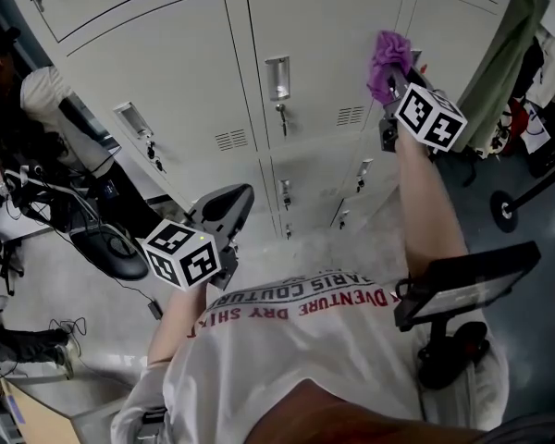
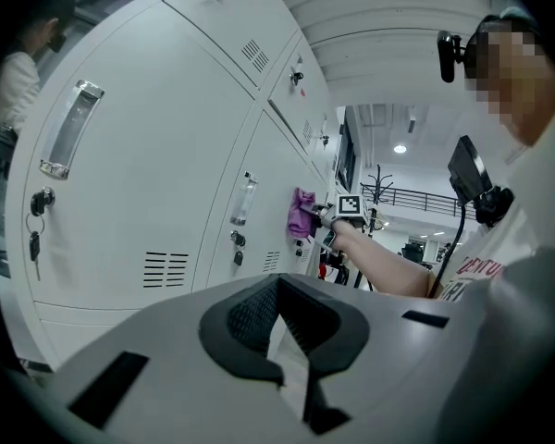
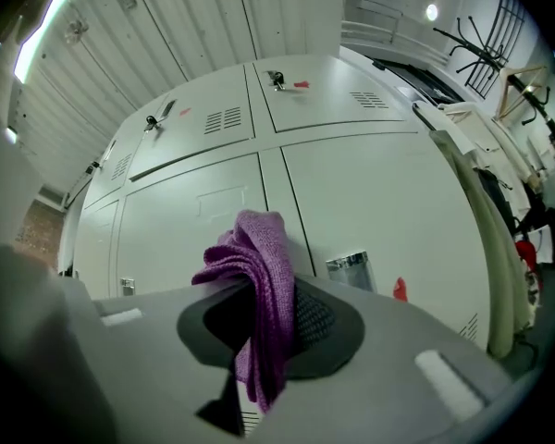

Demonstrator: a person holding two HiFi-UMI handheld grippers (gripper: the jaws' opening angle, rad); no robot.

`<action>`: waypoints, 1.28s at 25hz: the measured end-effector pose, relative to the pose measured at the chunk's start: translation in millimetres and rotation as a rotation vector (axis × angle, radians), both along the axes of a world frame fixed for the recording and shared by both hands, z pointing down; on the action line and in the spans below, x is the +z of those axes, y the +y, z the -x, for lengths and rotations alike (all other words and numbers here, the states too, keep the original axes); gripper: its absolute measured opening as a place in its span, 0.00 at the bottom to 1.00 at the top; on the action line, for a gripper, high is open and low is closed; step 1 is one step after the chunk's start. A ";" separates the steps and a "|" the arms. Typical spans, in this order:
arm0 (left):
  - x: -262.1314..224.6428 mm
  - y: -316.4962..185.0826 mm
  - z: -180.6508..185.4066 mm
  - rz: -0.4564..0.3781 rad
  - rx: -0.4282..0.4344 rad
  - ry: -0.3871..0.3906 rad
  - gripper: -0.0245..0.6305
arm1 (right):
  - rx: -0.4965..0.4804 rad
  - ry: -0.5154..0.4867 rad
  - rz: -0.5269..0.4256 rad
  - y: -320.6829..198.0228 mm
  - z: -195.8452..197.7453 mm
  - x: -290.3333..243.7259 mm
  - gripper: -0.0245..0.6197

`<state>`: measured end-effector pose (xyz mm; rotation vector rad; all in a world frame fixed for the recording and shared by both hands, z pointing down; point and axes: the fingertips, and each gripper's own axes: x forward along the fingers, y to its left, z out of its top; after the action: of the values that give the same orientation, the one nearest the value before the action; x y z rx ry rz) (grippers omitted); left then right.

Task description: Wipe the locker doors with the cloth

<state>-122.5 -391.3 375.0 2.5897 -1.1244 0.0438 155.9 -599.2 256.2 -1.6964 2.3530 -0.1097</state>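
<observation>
purple cloth (image 3: 264, 276), pale grey locker doors (image 1: 166, 72)

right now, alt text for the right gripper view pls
A purple cloth clamped by the right gripper is held up before pale grey locker doors. A shiny metal handle shows just right of the cloth.

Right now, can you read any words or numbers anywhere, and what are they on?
"ARIS COUTUR": upside down on the person's white T-shirt, ends hidden.
"DVENTURE DRY SHIR": red print, same T-shirt, ends hidden.
Marker cubes: black-and-white patterns only, no words.
Locker doors: nothing I can read; the red mark is too small.
</observation>
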 end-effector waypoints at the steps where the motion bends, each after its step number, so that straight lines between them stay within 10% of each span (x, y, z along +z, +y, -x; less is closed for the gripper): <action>1: 0.0 0.3 0.8 0.000 -0.002 0.000 0.04 | -0.015 -0.004 -0.012 5.5 5.3 -2.9 0.11; 16: 3.2 3.3 16.8 0.005 -0.050 0.009 0.04 | -0.393 0.103 -0.124 74.8 164.0 32.4 0.11; 32: 18.9 -6.0 30.9 0.035 -0.094 0.008 0.04 | -0.355 0.128 -0.038 31.9 196.3 98.4 0.11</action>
<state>-153.5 -397.3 393.9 2.5009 -1.2296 0.0320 -40.4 -567.3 354.7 -1.2872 2.7112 -0.0176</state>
